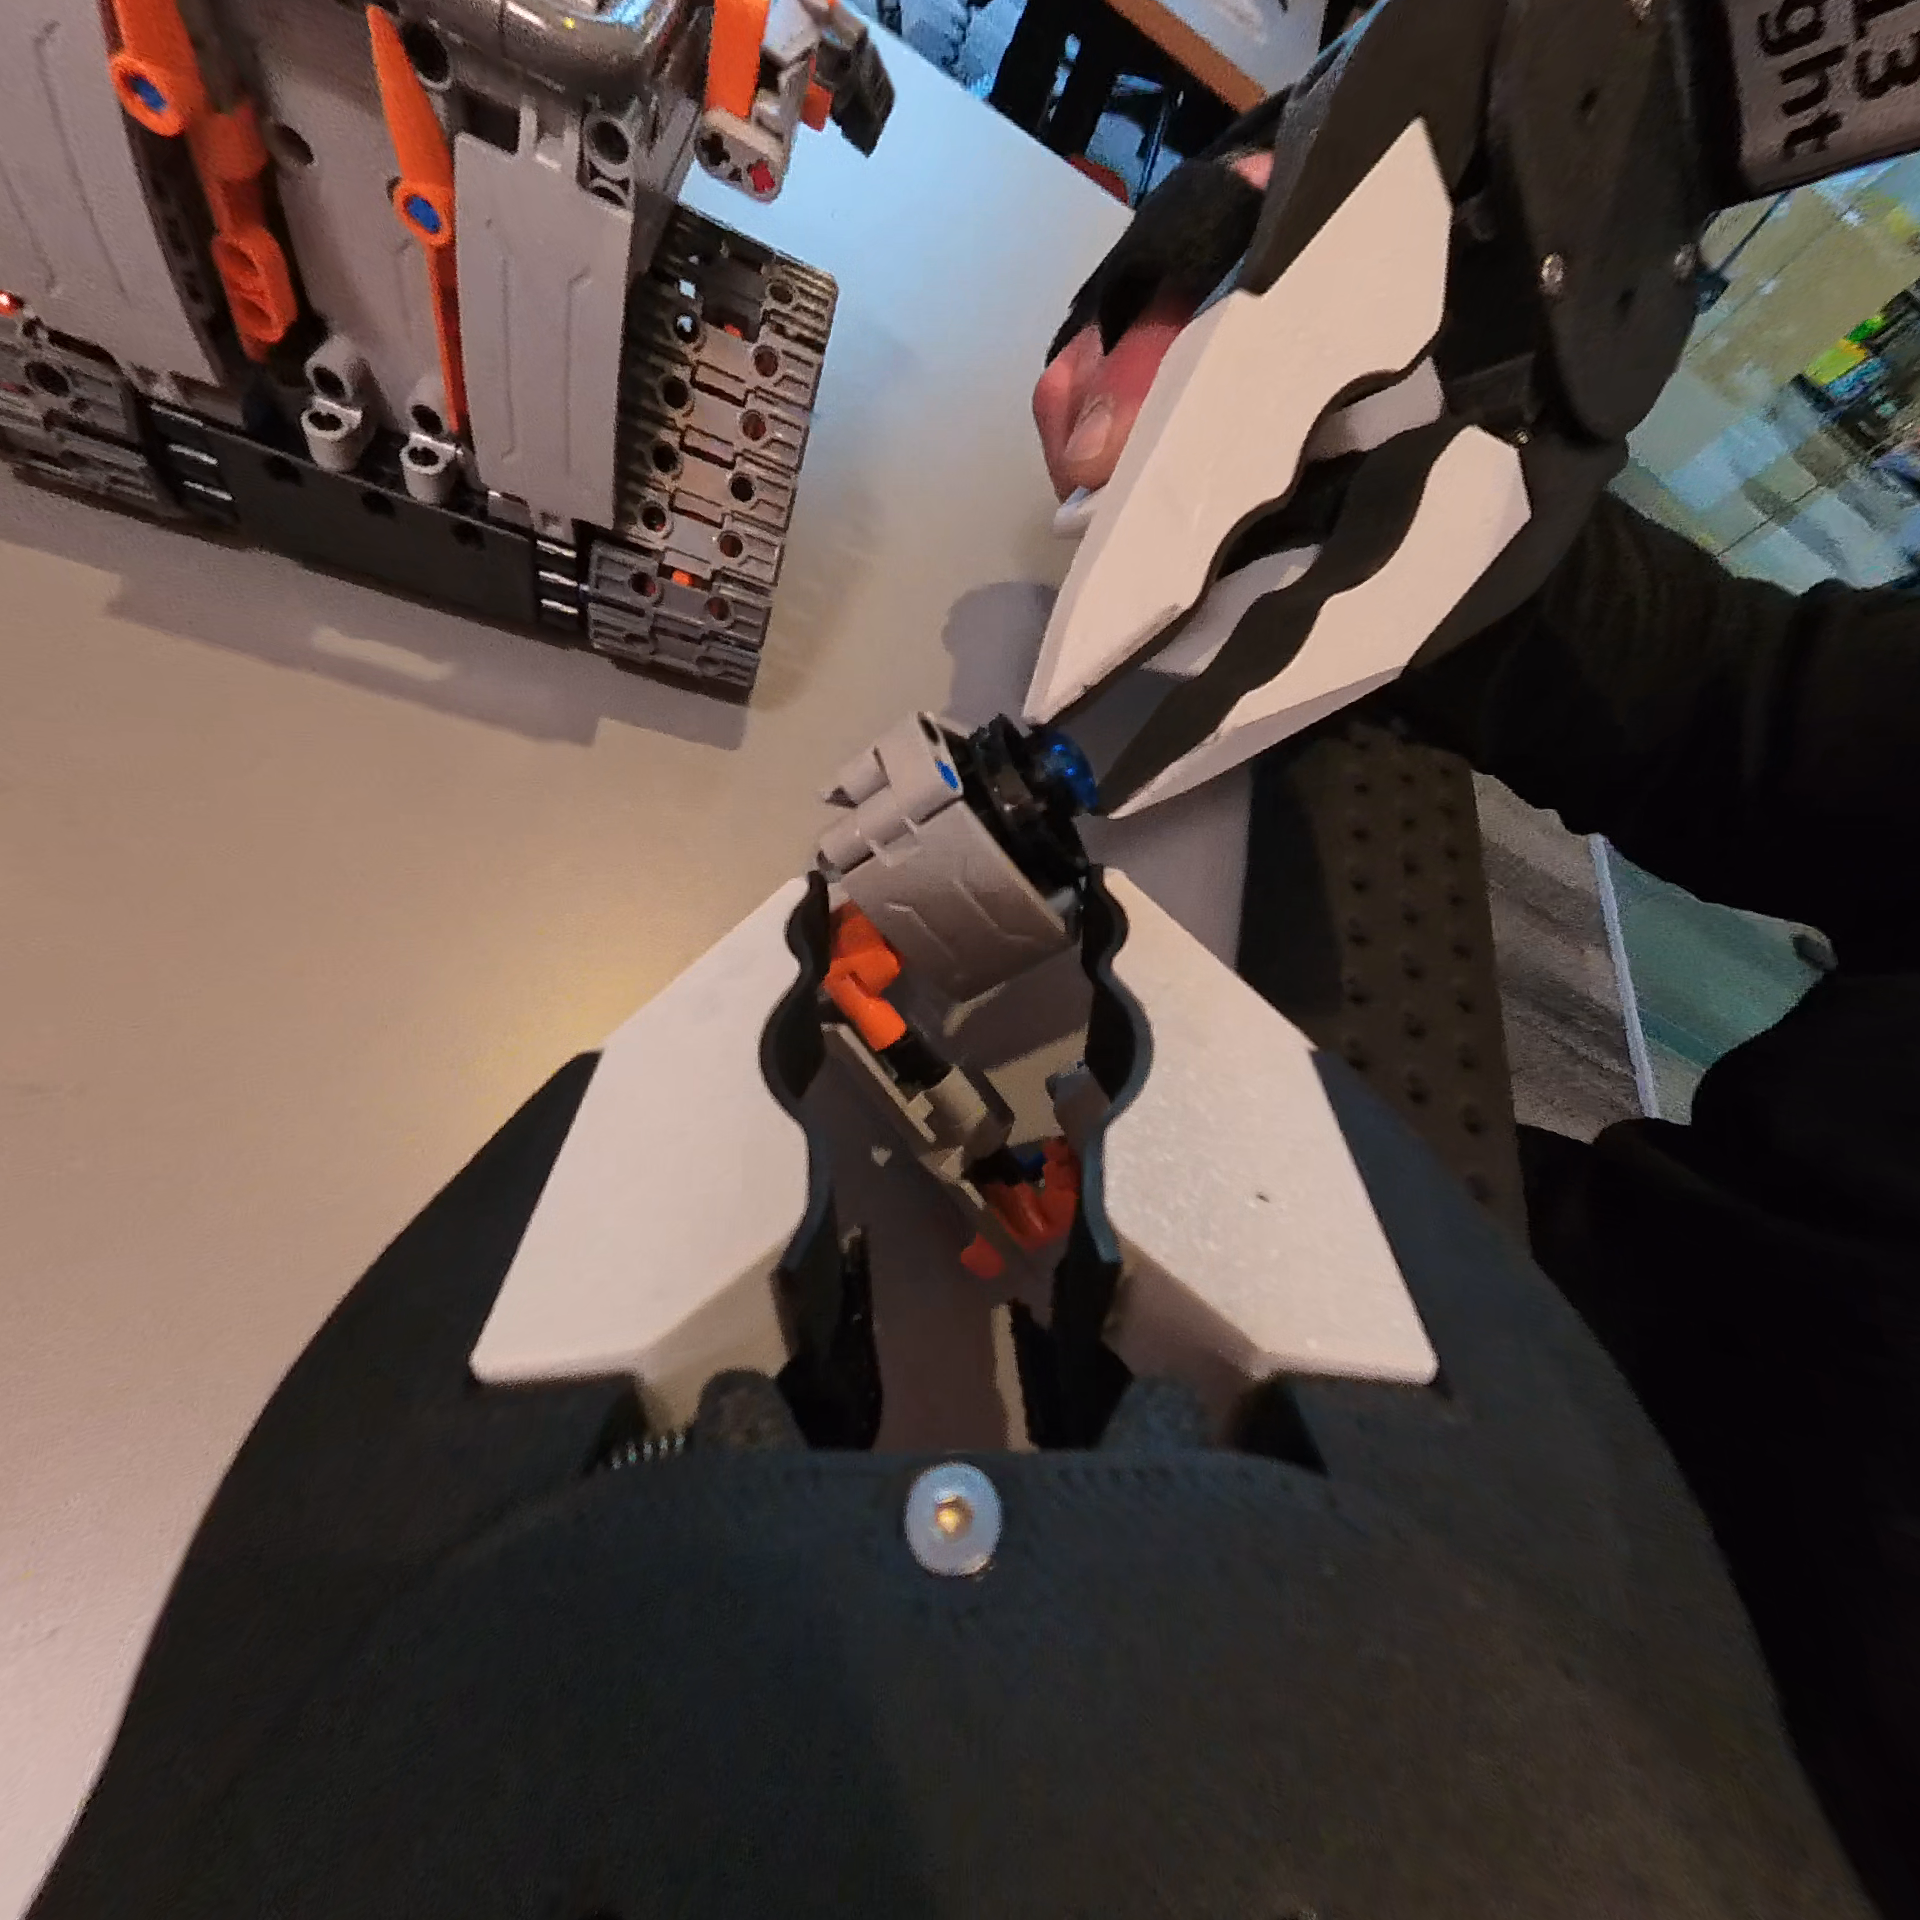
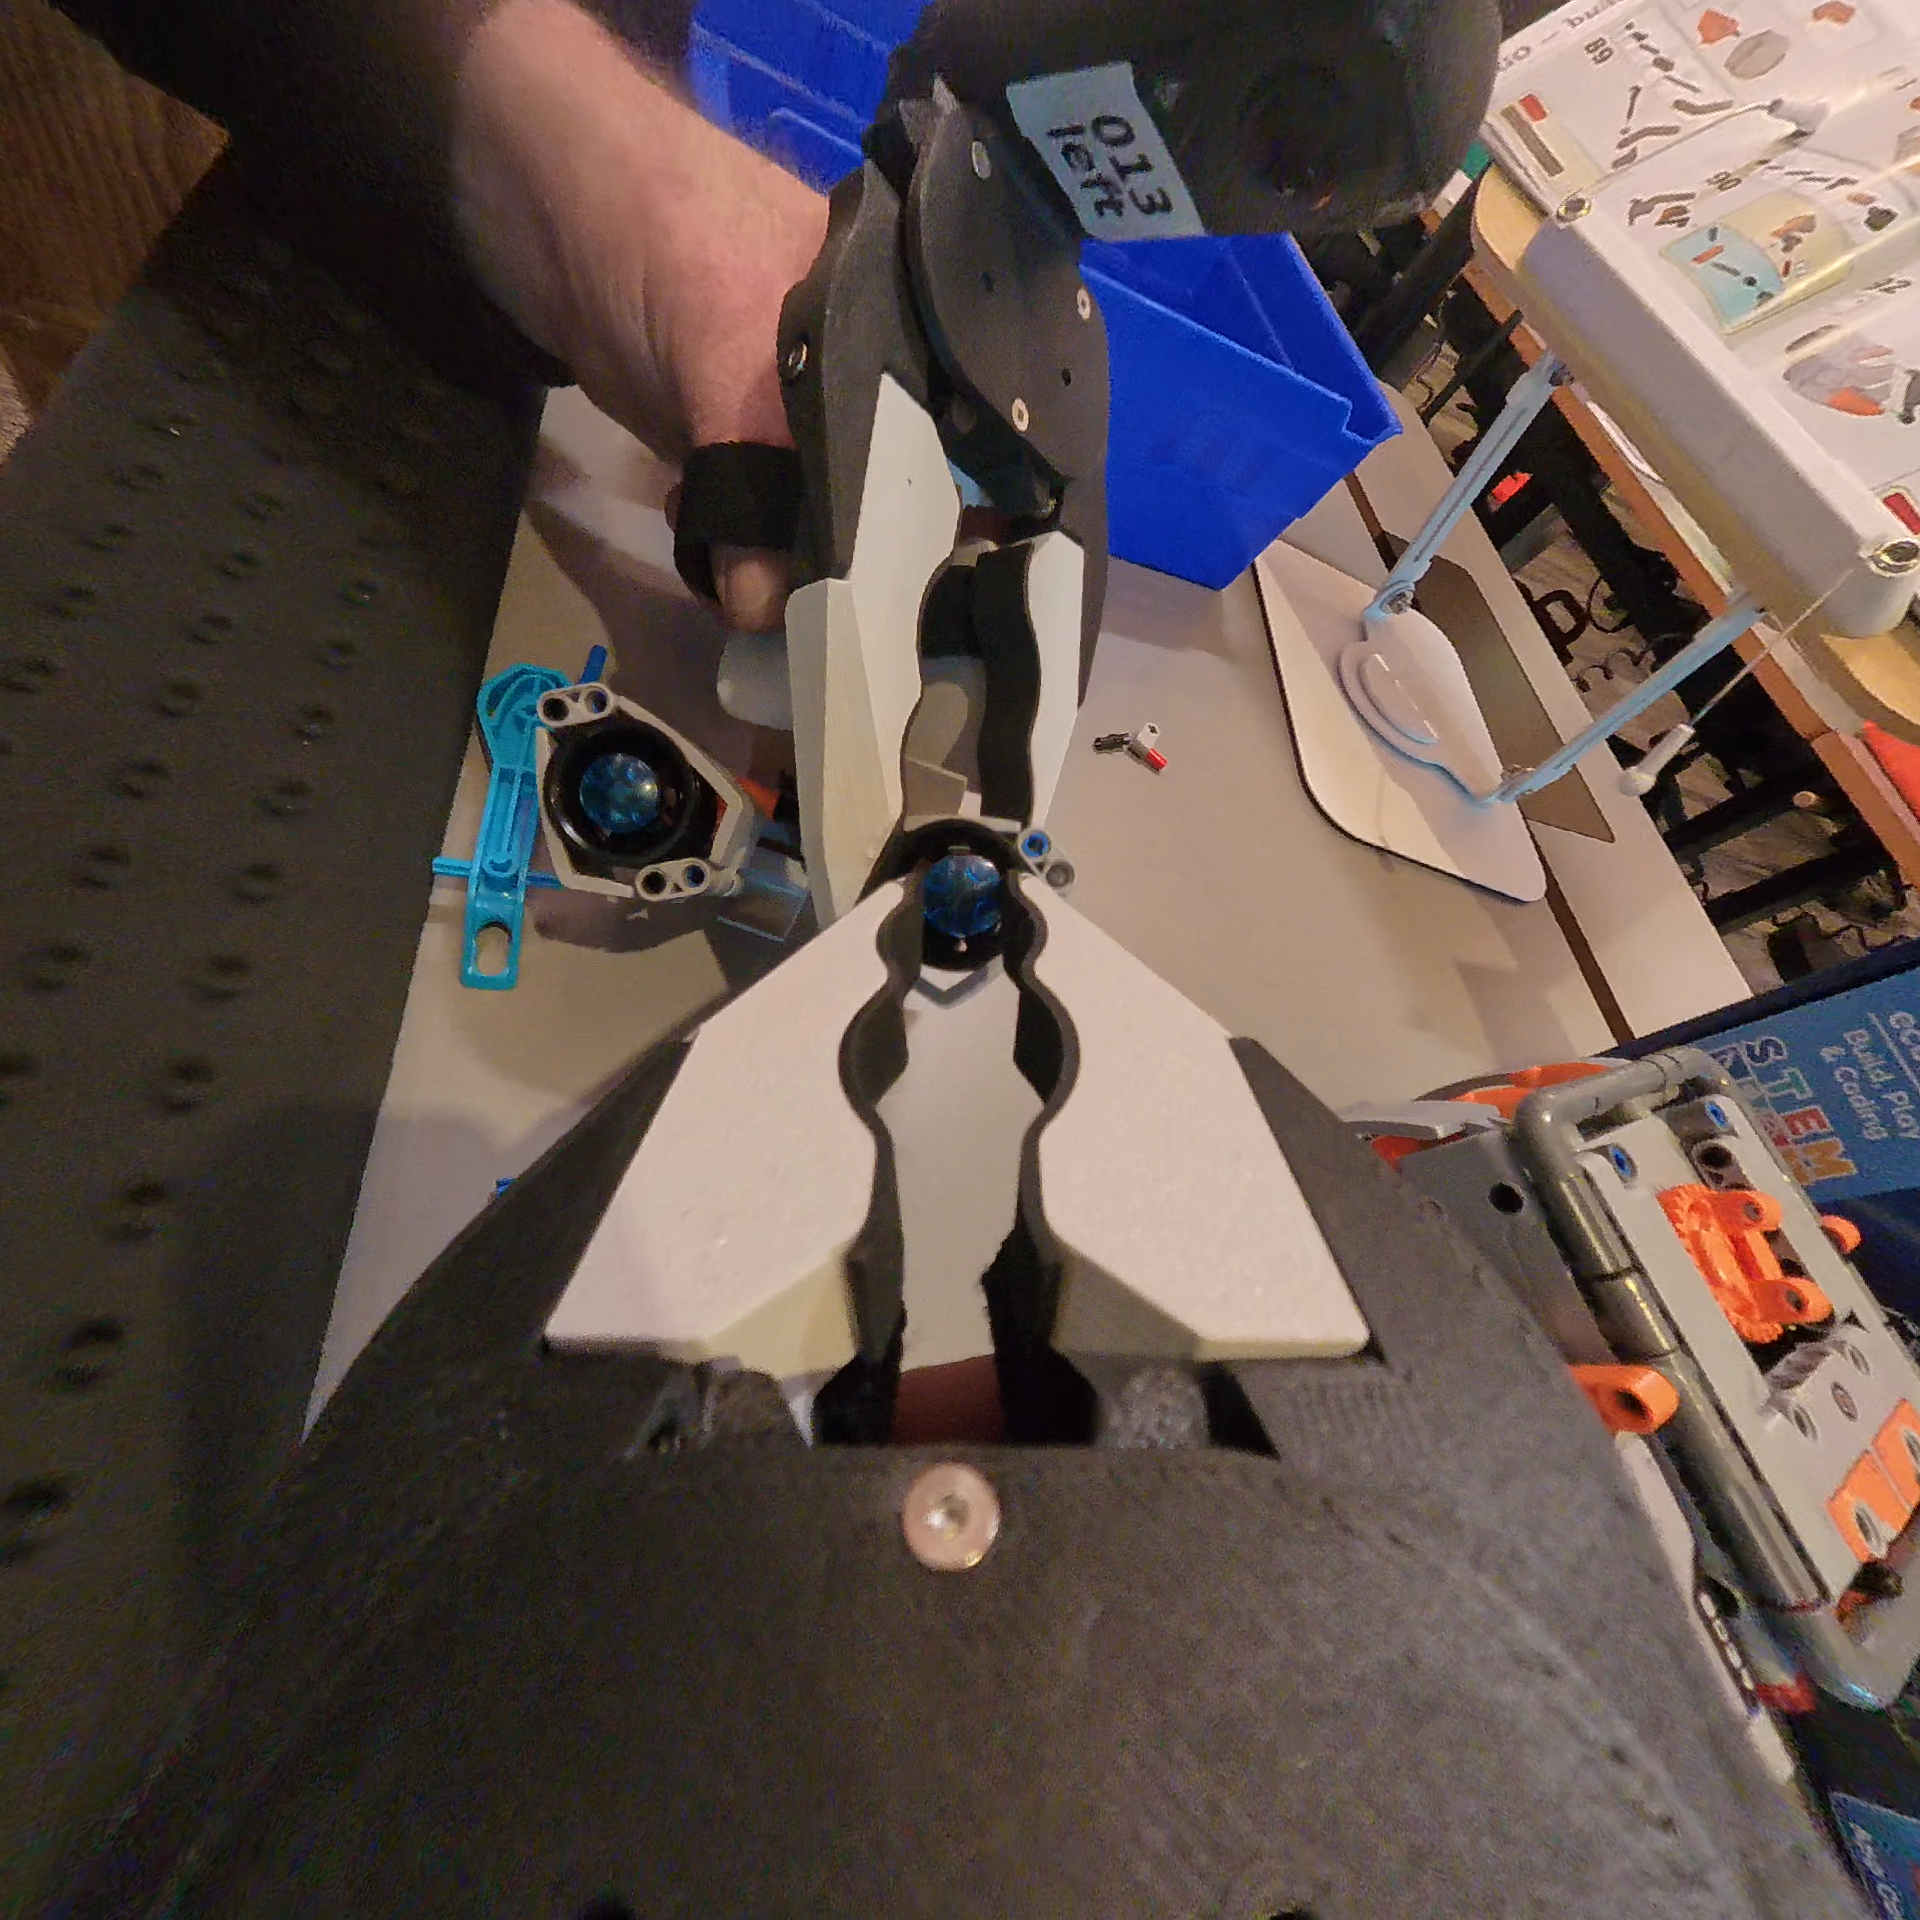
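Left gripper [image 1: 951, 904] clamped on a grey brick-built module [image 1: 940, 914] with orange pins, held above the white table [image 1: 312, 831]. Right gripper [image 2: 958, 902] pinched narrowly onto the blue translucent dome [image 2: 958, 891] at the module's black-ringed end. Second matching module [image 2: 623, 805] lying on a turquoise piece [image 2: 494, 894] on the table, left of both grippers. Tracked grey-and-orange model [image 1: 436, 343] farther back; blue bin [image 2: 1216, 416] behind.

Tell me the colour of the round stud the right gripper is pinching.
Translucent blue round stud, pinched by the right gripper; clearest in the right wrist view.
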The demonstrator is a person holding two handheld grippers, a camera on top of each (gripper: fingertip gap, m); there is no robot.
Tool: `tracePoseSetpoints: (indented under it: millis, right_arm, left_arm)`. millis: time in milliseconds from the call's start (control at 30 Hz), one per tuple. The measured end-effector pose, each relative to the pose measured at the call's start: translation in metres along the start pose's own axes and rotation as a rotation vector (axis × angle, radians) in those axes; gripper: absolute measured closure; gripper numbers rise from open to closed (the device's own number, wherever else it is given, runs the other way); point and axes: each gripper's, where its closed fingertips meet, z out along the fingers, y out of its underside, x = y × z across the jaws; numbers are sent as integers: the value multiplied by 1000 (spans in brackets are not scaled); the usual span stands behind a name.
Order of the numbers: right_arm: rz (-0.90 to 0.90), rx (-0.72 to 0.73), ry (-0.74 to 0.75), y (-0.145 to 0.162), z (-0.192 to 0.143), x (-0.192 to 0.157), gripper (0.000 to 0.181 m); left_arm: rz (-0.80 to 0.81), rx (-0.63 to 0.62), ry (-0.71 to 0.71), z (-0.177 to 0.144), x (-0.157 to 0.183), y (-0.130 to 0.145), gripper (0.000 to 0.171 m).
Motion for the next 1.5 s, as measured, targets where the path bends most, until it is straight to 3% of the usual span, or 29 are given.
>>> tracePoseSetpoints:
  millis: [300,633,767,1500]
  right_arm:
    - [-7,-65,-26,17,13,-5,169]
    - [82,39,-68,17,16,-4,169]
    - [104,14,-81,26,21,-6,170]
    - [82,17,-142,32,23,-17,169]
  left_arm:
    - [-64,-38,32,4,-10,13,126]
    - [-128,-12,106,1,-11,13,126]
    - [-164,19,138,-3,-14,11,136]
    - [-169,-29,166,-3,-13,18,138]
